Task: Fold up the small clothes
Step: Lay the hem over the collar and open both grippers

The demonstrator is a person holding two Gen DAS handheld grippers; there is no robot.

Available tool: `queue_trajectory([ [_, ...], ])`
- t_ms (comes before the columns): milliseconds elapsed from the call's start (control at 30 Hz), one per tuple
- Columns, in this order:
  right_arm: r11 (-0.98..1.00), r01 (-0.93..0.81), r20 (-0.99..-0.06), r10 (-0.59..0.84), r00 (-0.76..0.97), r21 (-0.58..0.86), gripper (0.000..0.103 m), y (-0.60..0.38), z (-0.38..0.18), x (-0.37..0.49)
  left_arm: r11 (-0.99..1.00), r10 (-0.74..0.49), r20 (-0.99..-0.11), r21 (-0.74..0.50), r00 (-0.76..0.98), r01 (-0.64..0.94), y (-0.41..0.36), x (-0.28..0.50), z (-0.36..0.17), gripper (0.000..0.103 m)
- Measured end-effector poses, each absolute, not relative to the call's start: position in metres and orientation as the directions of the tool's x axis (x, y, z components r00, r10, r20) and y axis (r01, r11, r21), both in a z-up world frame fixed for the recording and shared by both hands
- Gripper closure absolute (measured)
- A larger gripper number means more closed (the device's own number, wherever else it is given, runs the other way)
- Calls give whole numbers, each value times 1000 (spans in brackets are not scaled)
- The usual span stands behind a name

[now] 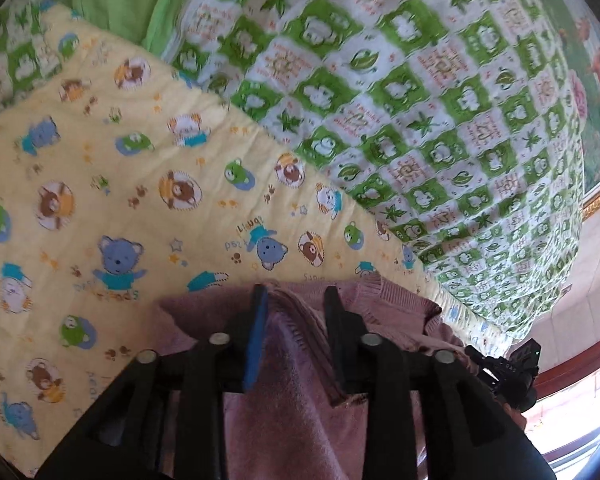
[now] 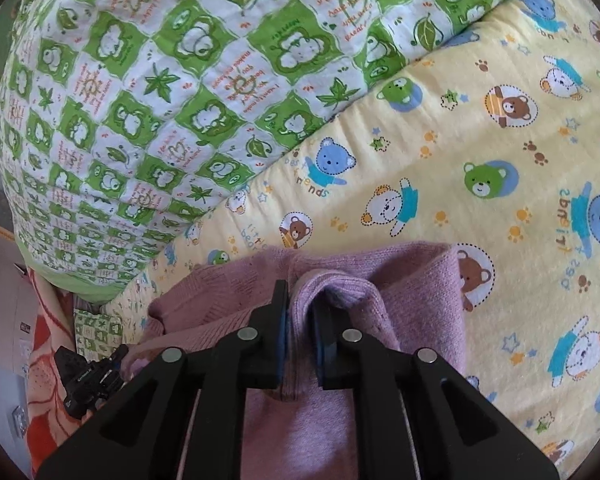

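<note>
A mauve knitted sweater (image 1: 400,312) lies on a yellow bear-print blanket (image 1: 120,184), at the bottom of both views. My left gripper (image 1: 296,292) stands open above it, with a raised ridge of the knit running loosely between its fingers. In the right wrist view the same sweater (image 2: 420,300) shows a puffed fold standing between the fingers of my right gripper (image 2: 300,296), whose jaws are a little apart and open. Each gripper sits near one side of the sweater. The other gripper's black body shows at each view's edge.
A bulky green-and-white checked quilt (image 1: 420,100) is piled along the far side of the yellow blanket (image 2: 480,140). The bed edge drops off near the sweater, with an orange patterned cloth (image 2: 48,380) and pale floor below.
</note>
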State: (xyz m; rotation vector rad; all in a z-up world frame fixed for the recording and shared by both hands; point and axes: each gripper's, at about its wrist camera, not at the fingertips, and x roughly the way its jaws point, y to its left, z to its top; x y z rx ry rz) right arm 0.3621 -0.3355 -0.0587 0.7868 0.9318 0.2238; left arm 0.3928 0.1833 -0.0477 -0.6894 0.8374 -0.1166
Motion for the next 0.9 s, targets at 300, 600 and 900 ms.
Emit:
queue_trajectory([
  [300, 721, 149, -588, 406, 700, 676, 56, -346, -19, 336, 847, -373, -631, -531, 680, -28, 163, 347, 1, 69],
  [600, 819, -267, -629, 564, 535, 507, 56, -235, -19, 276, 874, -485, -754, -403, 442, 272, 40, 310, -38, 61],
  [900, 820, -394, -759, 551, 347, 415, 60, -174, -79, 299, 912, -363, -863, -250, 351, 326, 5, 369, -87, 70],
])
